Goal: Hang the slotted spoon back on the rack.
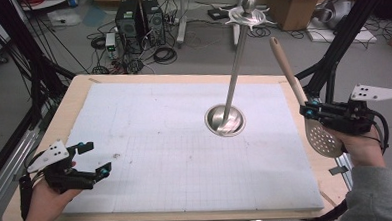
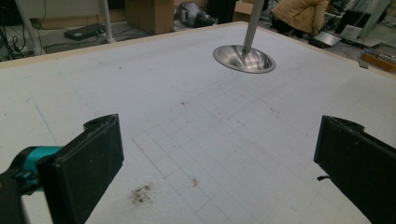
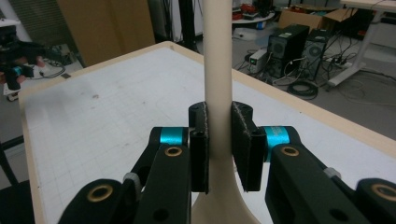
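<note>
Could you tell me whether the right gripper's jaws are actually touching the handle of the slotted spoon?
Touching. In the right gripper view, the right gripper has both black jaws pressed against opposite sides of the slotted spoon handle, with no gap visible.

The pale wooden handle of the slotted spoon [image 3: 218,60] runs off the top edge in the right gripper view, its perforated bowl hidden below the jaws; the tall steel pole [image 2: 251,25] on its round base is cut off above in the left gripper view
</note>
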